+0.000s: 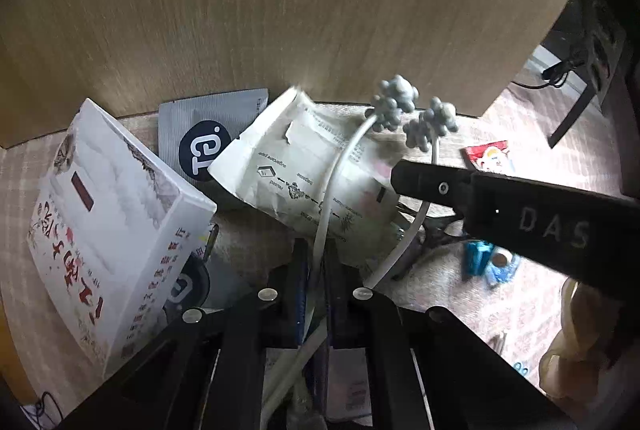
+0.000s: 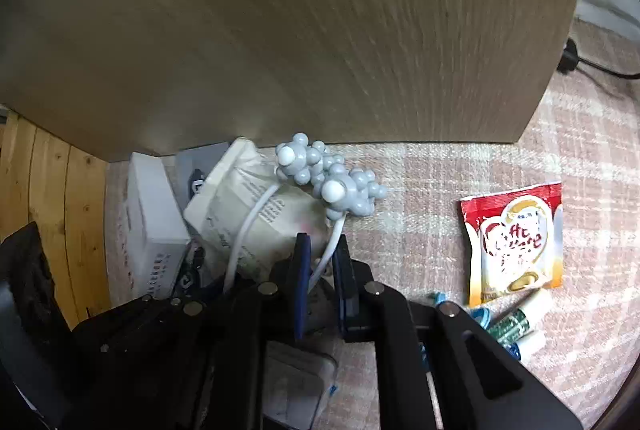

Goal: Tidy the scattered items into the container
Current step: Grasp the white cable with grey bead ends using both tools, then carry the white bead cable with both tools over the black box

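Together, the left gripper (image 1: 316,270) and the right gripper (image 2: 322,262) each clench one white stem of the grey berry sprig (image 2: 328,182), which lies over a crumpled white paper pouch (image 1: 304,166) near the wooden panel (image 1: 280,10). Right of it, a coffee creamer sachet (image 2: 516,242) rests on the plaid bench (image 2: 440,190).

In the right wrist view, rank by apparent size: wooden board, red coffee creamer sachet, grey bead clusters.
1. wooden board
2. red coffee creamer sachet
3. grey bead clusters, taken together close to the sachet; nearness differs, so the order is unsure.
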